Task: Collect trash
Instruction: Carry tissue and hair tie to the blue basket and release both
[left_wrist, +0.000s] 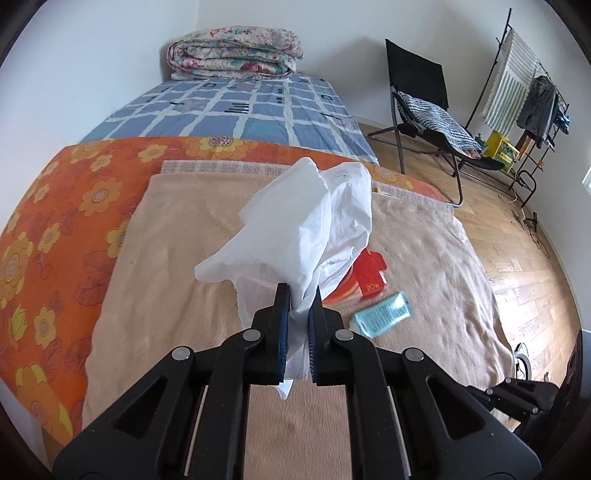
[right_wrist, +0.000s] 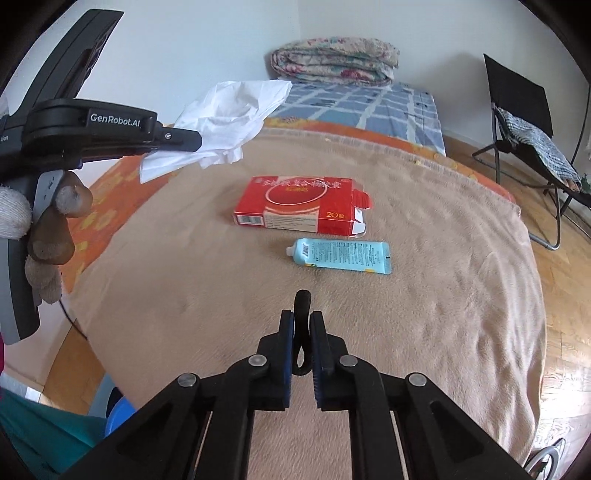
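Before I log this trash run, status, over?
Left gripper shut on white bag. Right gripper shut on black loop. Red box, blue tube on blanket, nothing blocking.

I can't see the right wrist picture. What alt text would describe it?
The right gripper pinches a thin black loop above a tan blanket, where a red box and pale blue tube lie. At upper left, the left gripper holds up a white plastic bag.

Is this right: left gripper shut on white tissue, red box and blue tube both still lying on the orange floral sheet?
Not quite. The red box and blue tube lie on the beige blanket, per the right wrist view. The left gripper does clamp the white tissue.
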